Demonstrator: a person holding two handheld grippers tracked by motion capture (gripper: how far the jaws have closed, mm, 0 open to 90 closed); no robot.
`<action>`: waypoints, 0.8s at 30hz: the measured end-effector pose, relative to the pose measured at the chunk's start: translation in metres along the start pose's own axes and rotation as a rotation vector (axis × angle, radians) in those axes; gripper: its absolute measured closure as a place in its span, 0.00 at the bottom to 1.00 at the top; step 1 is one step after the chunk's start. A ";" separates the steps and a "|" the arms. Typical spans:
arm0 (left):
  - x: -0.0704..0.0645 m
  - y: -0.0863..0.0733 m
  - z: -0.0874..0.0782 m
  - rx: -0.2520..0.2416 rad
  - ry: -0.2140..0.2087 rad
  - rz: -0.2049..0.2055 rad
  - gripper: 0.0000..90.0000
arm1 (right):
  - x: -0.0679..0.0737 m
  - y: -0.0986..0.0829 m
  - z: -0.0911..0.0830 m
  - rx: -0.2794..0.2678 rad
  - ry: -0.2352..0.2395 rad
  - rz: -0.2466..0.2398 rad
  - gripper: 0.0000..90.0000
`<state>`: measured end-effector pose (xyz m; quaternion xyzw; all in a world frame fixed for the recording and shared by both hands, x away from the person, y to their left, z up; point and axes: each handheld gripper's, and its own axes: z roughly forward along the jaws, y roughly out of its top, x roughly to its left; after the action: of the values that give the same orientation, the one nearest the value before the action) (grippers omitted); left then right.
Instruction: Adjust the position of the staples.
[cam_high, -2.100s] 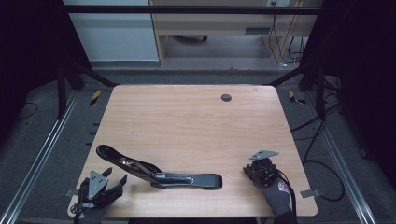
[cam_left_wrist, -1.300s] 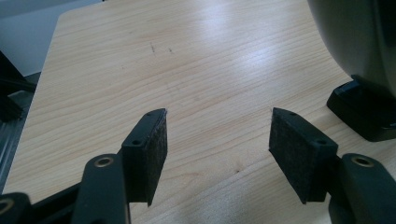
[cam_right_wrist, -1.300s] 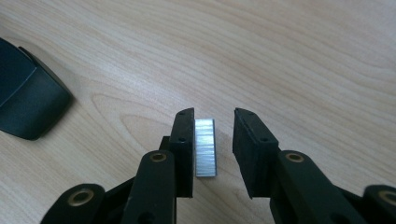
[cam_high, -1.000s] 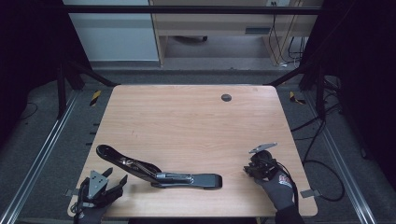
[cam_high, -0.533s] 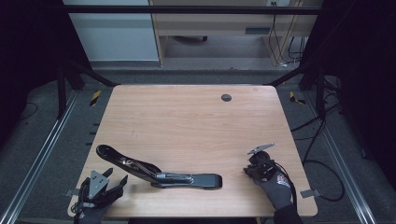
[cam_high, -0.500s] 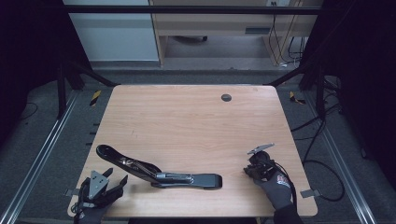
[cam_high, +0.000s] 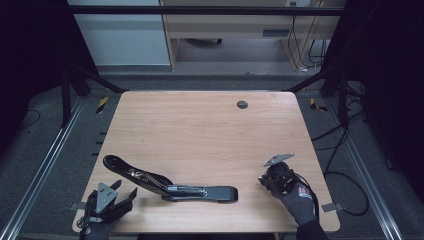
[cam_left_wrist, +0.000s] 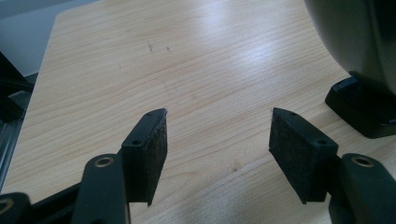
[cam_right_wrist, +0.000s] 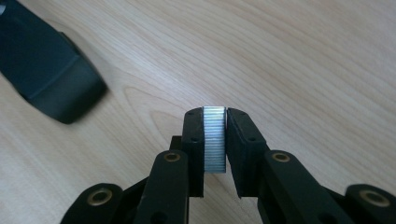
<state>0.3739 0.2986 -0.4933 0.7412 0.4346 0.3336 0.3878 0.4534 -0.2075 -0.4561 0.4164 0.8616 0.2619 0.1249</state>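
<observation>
Right gripper near the table's front right, jaws clamped on a strip of staples, silvery and ribbed, held upright between the pads. Black stapler lies opened out flat near the front edge, left of that gripper, apart from it. Left gripper at the front left corner, jaws wide, nothing between them; stapler just beside.
</observation>
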 end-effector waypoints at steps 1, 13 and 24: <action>0.000 0.000 0.000 0.000 0.000 0.000 0.41 | 0.001 0.001 -0.002 -0.012 0.013 -0.021 0.86; 0.000 0.000 0.001 0.004 -0.002 0.001 0.41 | 0.016 0.016 -0.010 -0.085 0.089 -0.151 0.86; -0.001 0.000 0.001 0.007 -0.005 0.004 0.41 | 0.024 0.032 -0.019 -0.157 0.164 -0.225 0.86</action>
<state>0.3745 0.2978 -0.4941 0.7441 0.4335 0.3310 0.3857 0.4510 -0.1792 -0.4226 0.2835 0.8871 0.3459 0.1147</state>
